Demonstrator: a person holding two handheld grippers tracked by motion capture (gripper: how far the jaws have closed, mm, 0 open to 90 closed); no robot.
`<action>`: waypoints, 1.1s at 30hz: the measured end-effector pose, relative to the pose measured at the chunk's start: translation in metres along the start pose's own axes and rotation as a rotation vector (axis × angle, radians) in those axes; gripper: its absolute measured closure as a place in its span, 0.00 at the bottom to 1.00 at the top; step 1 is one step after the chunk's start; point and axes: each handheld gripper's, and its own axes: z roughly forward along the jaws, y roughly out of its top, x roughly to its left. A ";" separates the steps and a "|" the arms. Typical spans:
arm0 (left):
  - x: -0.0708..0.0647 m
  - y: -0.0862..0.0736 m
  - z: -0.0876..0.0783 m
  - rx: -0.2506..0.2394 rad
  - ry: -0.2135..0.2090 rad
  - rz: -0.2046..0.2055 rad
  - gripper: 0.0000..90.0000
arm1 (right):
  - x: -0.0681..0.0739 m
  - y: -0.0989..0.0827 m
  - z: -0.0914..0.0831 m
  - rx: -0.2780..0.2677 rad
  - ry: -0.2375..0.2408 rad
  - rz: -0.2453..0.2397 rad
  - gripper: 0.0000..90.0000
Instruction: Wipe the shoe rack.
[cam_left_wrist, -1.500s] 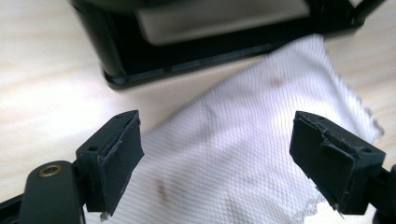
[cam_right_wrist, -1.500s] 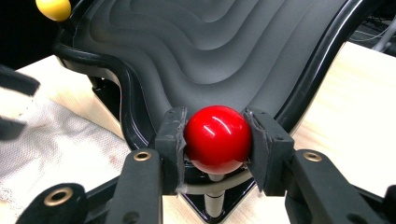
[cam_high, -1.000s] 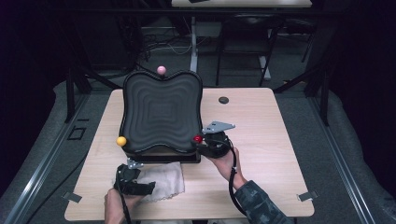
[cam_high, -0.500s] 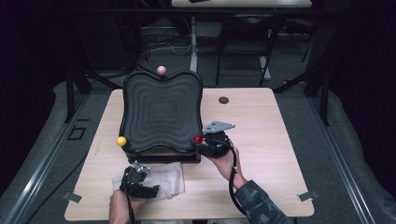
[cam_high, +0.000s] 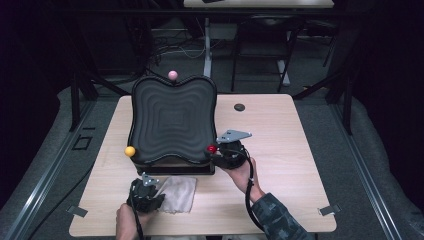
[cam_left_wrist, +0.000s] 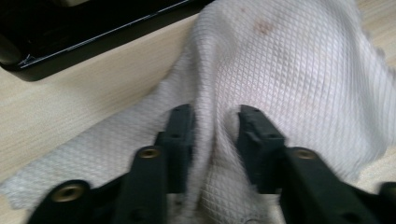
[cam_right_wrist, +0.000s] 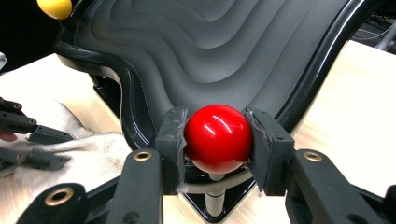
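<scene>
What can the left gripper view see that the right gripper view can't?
Left gripper view: the cloth close up, with its diamond weave and faint stains. The left gripper has just been closing its fingers and pinches a raised fold. Right gripper view: the right gripper shut on a red ball, a yellow ball, and the wavy top of the black tray. Both: cloth, black tray, wooden table.

A pale wood-grain table stands on grey carpet in a dim room, its far edge lit brighter than the dark surroundings. Black metal frame legs flank it, cables trail across the floor behind, and a second tabletop shows beyond.
</scene>
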 end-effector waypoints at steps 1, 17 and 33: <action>0.000 0.000 0.000 -0.004 0.000 -0.002 0.80 | 0.000 0.000 0.000 0.000 0.001 -0.001 0.67; 0.011 0.002 -0.026 -0.097 -0.064 -0.002 0.94 | -0.002 -0.001 0.000 -0.005 0.018 -0.013 0.67; 0.008 0.008 -0.059 -0.227 -0.093 0.011 0.94 | -0.002 -0.001 0.000 -0.008 0.018 -0.017 0.67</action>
